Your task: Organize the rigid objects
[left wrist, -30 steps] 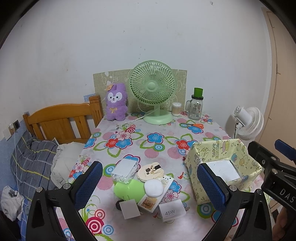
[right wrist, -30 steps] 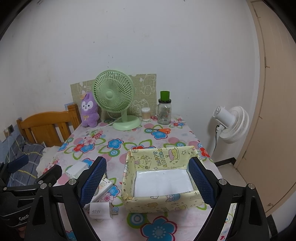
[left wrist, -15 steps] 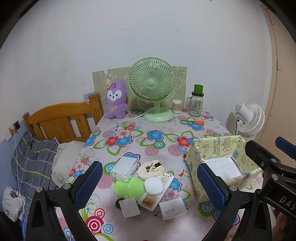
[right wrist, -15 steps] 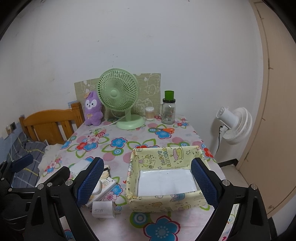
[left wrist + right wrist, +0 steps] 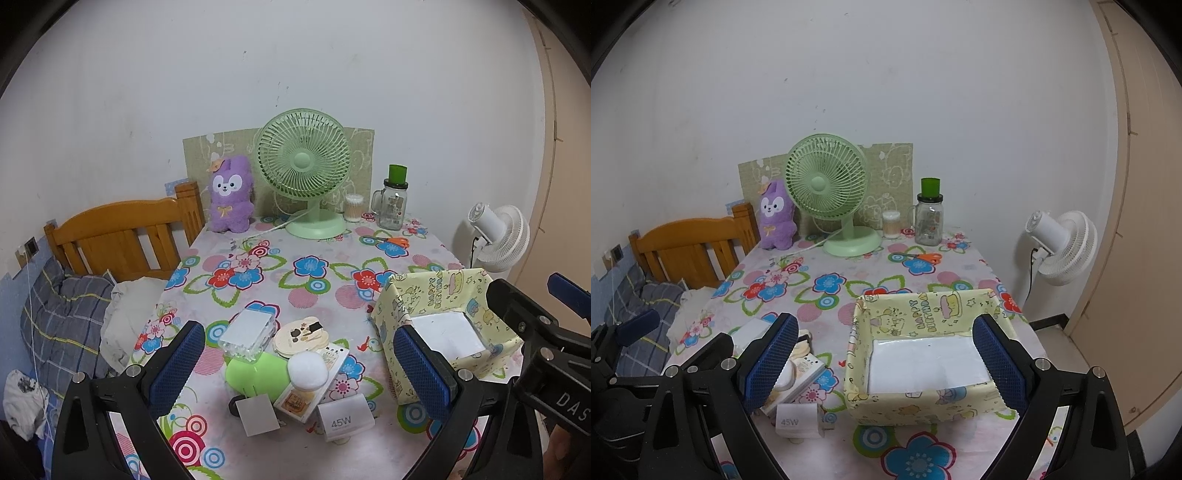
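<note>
A pile of small rigid items lies at the table's near edge: a clear plastic case [image 5: 248, 331], a round card [image 5: 302, 333], a green object [image 5: 258, 376], a white round puff [image 5: 308, 371], a flat printed box [image 5: 314, 384], a grey square [image 5: 258, 414] and a white 45W charger [image 5: 345, 416] [image 5: 796, 419]. A yellow cartoon-print box [image 5: 441, 328] [image 5: 923, 354] stands to their right, holding only its white liner. My left gripper [image 5: 299, 369] is open above the pile. My right gripper [image 5: 882, 365] is open, held above the box's near wall.
At the table's back stand a green desk fan [image 5: 304, 166], a purple plush [image 5: 229, 199], a cotton-swab jar [image 5: 354, 207] and a glass jar with green lid [image 5: 393, 201]. Orange scissors [image 5: 391, 242] lie nearby. A wooden headboard [image 5: 122, 236] and bedding are left; a white fan [image 5: 496, 238] is right.
Both grippers have pulled back and risen slightly, so the table looks a bit farther off. Both stay open and nothing on the table has moved.
</note>
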A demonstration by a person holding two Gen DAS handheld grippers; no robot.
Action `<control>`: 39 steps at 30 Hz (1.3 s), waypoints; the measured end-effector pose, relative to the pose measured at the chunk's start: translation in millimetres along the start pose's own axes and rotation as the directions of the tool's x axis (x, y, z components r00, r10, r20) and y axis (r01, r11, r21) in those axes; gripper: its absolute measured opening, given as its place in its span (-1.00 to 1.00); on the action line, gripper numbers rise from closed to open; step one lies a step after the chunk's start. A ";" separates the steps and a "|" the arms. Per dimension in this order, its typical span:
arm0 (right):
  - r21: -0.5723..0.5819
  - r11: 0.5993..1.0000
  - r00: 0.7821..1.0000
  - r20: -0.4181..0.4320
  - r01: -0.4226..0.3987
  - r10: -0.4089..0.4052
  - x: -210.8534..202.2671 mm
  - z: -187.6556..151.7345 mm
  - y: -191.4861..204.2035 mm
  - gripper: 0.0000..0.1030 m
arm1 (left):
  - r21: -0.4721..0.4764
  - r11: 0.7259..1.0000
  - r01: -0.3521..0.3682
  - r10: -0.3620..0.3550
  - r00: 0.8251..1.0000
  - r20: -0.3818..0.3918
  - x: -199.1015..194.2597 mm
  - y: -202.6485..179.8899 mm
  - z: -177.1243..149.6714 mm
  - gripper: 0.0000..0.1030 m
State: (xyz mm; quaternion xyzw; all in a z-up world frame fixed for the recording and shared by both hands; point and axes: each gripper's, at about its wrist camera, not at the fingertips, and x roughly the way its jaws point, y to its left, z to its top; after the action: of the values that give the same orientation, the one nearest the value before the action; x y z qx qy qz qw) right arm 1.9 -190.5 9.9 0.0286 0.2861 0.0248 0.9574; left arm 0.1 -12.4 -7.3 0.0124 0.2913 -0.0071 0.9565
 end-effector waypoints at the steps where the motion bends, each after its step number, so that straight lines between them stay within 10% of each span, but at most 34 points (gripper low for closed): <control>1: -0.009 1.000 1.000 0.009 0.004 -0.004 0.9 -0.8 0.8 0.88 | -0.001 1.000 -0.001 0.001 1.000 -0.003 3.0 -0.2 0.1 1.00; 39: -0.075 0.996 0.997 -0.064 -0.053 0.048 76.4 -65.0 77.4 0.75 | -0.015 0.996 -0.088 0.083 0.973 -0.217 82.8 54.0 -77.4 0.99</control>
State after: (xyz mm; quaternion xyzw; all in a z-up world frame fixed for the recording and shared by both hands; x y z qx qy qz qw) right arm 27.6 -105.8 -80.7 -0.0016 0.3137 0.0608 0.9476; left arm 26.9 43.1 -116.6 0.0139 0.3929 0.0390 0.9187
